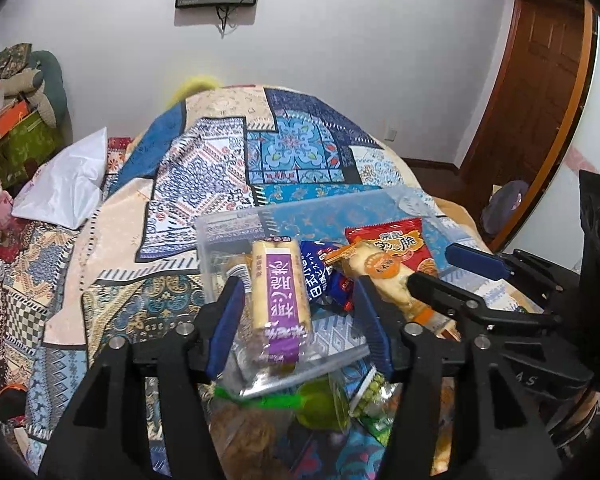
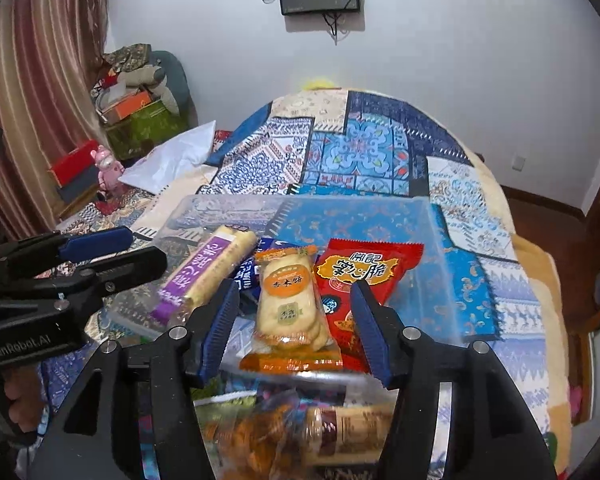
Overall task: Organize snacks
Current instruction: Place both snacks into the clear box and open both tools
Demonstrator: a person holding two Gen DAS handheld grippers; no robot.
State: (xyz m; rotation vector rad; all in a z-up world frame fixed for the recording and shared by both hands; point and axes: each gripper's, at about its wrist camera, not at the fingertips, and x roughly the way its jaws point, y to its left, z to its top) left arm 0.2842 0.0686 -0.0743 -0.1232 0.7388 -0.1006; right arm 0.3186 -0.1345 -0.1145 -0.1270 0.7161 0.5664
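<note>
**A:** We are looking down our left tongs (image 1: pixel 296 312) at the purple-labelled biscuit pack (image 1: pixel 280 300). Its long axis is running away from us, the near end resting over the front rim of the clear plastic box (image 1: pixel 236 224) and the far end reaching into the box. The blue pads are standing spread on either side of it, not pressing it.

**B:** And our right tongs (image 2: pixel 296 324) are standing spread too, with the orange rice-cracker pack (image 2: pixel 290 312) between the pads but free of them. That pack is also lying lengthwise away from us, tilted a little, its near end on the box's front edge. From this side the purple pack is pointing diagonally, up and to the right.

**A:** Both packs are sitting in the box, which is resting on the patterned bedspread (image 1: pixel 300 148). Between them we are seeing a blue packet (image 1: pixel 320 276), and behind the cracker pack a red packet (image 1: pixel 396 244).

**B:** In our right view the red packet (image 2: pixel 364 276) is showing almost whole, lying flat just right of the cracker pack, while the left view is hiding much of it behind the right tongs' black finger.

**A:** Only our left view is showing the green pea packet (image 1: pixel 374 404) and the green-wrapped snack (image 1: pixel 316 400) in front of the box, and the wooden door (image 1: pixel 540 92).

**B:** Only ours is showing the striped curtain (image 2: pixel 32 120), the brown-labelled packet (image 2: pixel 340 428) near us, and a hand (image 2: pixel 20 404) gripping the left tool.
</note>
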